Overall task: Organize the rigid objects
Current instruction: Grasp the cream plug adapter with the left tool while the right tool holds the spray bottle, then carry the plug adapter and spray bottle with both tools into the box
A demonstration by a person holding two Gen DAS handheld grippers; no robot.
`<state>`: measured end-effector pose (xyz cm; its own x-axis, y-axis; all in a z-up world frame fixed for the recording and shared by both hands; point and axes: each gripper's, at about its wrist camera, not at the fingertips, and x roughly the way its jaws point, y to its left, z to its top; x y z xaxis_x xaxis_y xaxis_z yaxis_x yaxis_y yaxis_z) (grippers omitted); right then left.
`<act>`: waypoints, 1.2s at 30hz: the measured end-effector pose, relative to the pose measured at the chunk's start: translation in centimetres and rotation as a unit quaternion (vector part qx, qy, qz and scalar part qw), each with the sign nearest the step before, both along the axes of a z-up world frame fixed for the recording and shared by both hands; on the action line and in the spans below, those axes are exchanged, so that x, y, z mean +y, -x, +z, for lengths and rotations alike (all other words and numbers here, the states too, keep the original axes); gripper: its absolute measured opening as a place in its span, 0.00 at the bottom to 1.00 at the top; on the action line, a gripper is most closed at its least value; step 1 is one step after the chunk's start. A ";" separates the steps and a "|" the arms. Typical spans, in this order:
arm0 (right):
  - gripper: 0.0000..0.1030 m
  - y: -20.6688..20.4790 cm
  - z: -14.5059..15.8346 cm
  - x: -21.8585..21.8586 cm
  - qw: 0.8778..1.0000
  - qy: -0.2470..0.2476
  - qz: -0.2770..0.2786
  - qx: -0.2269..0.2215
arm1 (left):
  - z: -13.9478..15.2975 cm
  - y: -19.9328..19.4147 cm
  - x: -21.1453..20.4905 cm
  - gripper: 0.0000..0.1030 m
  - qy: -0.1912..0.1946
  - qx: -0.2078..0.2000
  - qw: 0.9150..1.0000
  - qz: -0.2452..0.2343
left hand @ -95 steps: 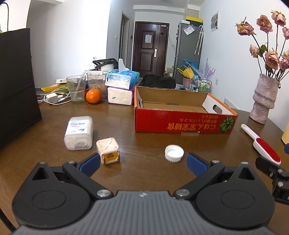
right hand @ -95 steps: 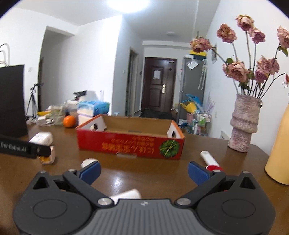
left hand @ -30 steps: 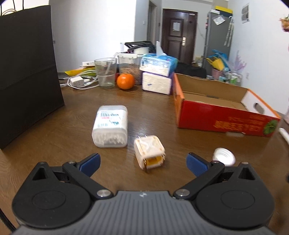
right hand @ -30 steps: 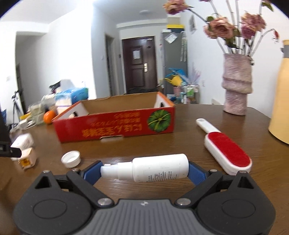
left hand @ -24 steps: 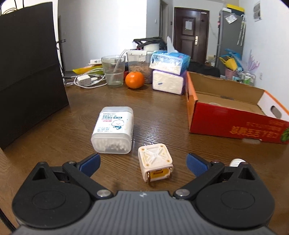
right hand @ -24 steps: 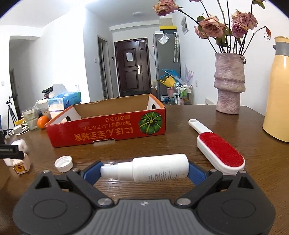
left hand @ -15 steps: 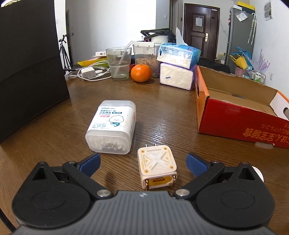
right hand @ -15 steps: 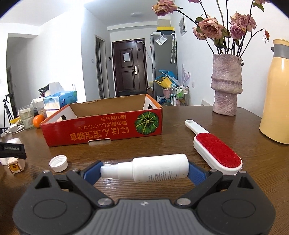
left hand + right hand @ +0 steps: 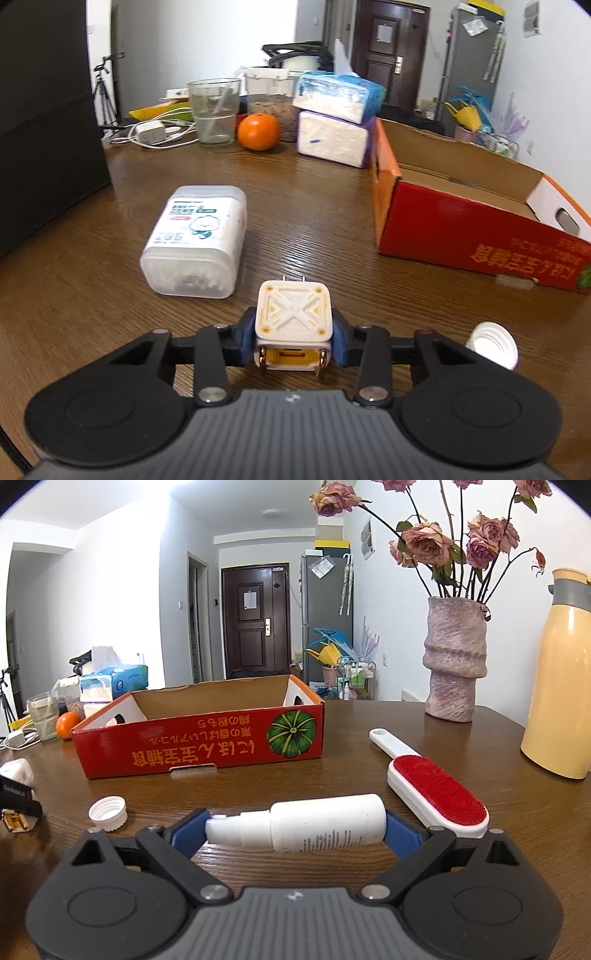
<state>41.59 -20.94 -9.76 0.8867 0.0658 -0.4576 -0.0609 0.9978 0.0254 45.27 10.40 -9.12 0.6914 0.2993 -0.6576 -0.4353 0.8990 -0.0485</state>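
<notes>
Since a second ago the left gripper has closed in from its widest spread: its blue pads now pinch the small white charger cube from both sides, where before the cube lay loose on the wooden table between the spread fingers. The cube's two prongs point to the far side and its yellow port faces the camera. Just far-left of it a clear cotton swab box lies on its side, apart from the cube. A white screw cap sits to the right, near the gripper's right arm.

The right gripper holds as it did: its pads clamp a white spray bottle end to end, nozzle to the left, lying crosswise just above the tabletop. To its right a white lint brush with a red pad rests on the table, handle pointing far-left. The red cardboard box stands open beyond the bottle, its printed wall facing near. In the right wrist view the white cap lies near-left of the box, and the left gripper with the cube shows at the left edge. A stone vase of dried roses and a yellow thermos stand at the far right.
</notes>
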 end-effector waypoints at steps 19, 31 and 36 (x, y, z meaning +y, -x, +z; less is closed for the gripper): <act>0.95 1.0 0.6 -0.3 0.999 -0.019 -0.023 -0.027 | 1.6 3.0 -2.1 0.39 -0.015 -0.043 0.998 -0.052; 0.95 1.2 2.1 1.2 0.998 -0.044 -0.001 -0.049 | 4.3 4.4 -4.5 0.39 -0.023 -0.086 0.992 -0.090; 0.95 0.6 2.9 1.8 0.997 -0.052 0.006 -0.061 | 5.7 4.0 -6.0 0.39 -0.021 -0.104 0.989 -0.105</act>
